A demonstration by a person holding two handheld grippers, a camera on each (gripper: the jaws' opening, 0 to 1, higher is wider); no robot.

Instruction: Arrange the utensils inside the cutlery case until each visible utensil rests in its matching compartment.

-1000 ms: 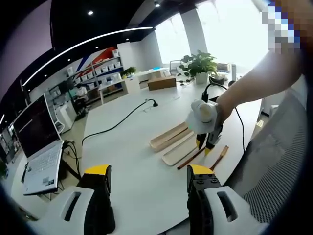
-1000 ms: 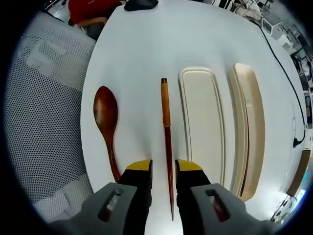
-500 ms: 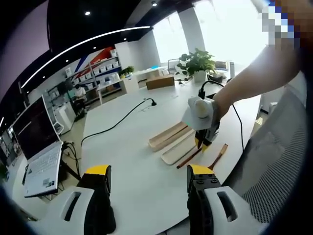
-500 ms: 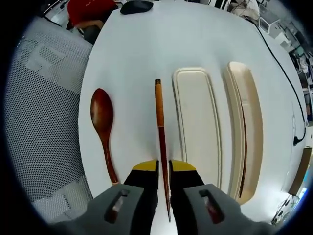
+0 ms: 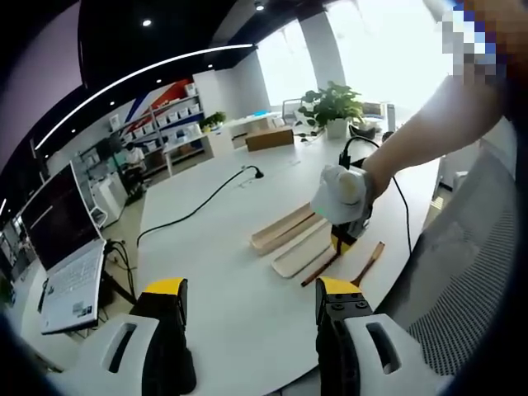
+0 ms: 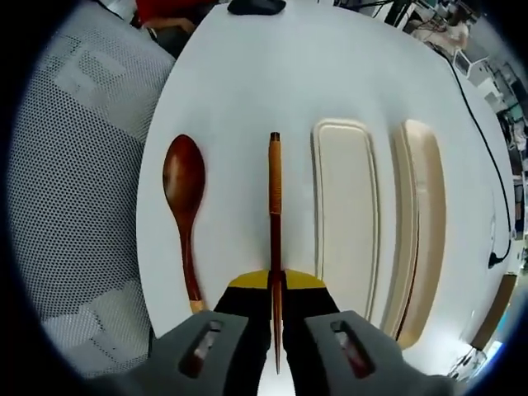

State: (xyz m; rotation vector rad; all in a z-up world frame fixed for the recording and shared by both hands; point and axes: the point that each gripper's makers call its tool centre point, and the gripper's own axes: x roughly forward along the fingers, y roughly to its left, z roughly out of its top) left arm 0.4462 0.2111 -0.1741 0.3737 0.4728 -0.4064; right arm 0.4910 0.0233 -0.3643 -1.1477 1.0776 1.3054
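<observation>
Your right gripper [image 6: 275, 280] has its jaws pressed in on a pair of brown chopsticks [image 6: 275, 216], pinching them near the thin end; from the right gripper view you cannot tell whether it is one stick or two lying together, since they read as a single line running straight ahead of the jaws. Just to the left of the gripper lies one wooden spoon [image 6: 186, 210], bowl pointing away from you, apart from the chopsticks and near the table's rounded edge [image 6: 148, 206]. To the right sit two long pale trays of the cutlery case: the shallow lid-like tray [image 6: 345, 239] just beside the chopsticks, and the deeper tray [image 6: 421, 223] beyond it, their long sides touching. Past the spoon, off the table, a grey mesh chair [image 6: 74, 165] fills the space. Far ahead a dark mouse-like thing [image 6: 256, 7] is cut off at the edge. Your left gripper [image 5: 252, 301] hangs spread wide over bare table, holding nothing, well apart from the case. Ahead of it a black cable [image 5: 198, 206] crosses the white top, a potted plant [image 5: 334, 111] stands beyond, and a laptop [image 5: 62, 247] sits off to its left.
</observation>
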